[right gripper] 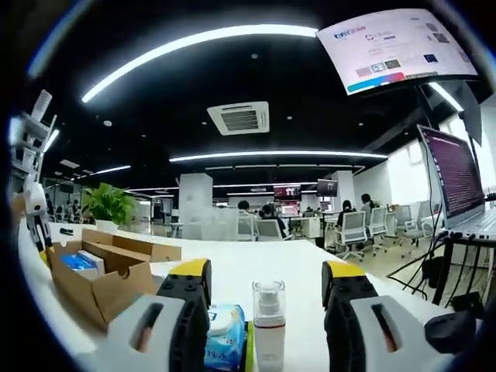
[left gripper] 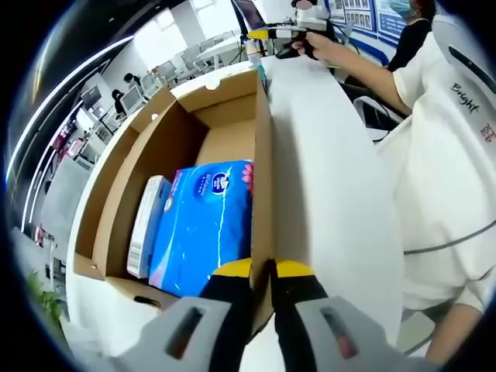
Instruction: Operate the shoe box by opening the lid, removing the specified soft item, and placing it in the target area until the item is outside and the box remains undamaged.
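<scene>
Open box [left gripper: 232,116] w/ blue tissue pack [left gripper: 203,229], white carton [left gripper: 147,225]

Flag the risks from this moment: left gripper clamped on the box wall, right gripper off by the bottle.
1. The left gripper is shut on the thin side wall of the cardboard box; pulling or twisting there could crease or tear it.
2. The blue tissue pack sits tight against a white carton; lifting it may drag the carton along.
3. The right gripper is open around an upright pump bottle; a quick swing could topple it.
</scene>
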The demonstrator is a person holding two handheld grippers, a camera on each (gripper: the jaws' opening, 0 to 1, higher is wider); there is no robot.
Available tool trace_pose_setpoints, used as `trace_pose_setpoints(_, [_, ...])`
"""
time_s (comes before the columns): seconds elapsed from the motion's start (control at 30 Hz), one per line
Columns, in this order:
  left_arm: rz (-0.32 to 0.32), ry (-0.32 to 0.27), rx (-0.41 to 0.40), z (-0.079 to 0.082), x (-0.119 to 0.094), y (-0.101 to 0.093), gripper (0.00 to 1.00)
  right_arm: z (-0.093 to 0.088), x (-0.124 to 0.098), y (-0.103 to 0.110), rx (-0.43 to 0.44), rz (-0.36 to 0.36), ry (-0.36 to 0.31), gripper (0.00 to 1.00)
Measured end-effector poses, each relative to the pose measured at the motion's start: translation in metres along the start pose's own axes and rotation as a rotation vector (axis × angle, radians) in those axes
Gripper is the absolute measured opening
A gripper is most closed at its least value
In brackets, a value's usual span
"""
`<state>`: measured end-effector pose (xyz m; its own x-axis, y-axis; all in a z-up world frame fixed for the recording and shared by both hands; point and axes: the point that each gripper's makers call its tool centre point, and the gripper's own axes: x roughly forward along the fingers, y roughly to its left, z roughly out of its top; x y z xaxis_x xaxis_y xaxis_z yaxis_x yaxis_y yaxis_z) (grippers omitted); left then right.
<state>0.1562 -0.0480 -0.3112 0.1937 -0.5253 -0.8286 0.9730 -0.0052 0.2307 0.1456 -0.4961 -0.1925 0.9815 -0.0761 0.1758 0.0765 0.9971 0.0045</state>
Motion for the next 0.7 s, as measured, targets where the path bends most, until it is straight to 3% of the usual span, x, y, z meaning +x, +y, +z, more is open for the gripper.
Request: trace_pose_setpoints(0.7, [-0.004,0.002,0.0,-0.001,0.0,0.0,0.07,0.02,-0.002,0.012,-0.03,0.02,-0.035,0.57])
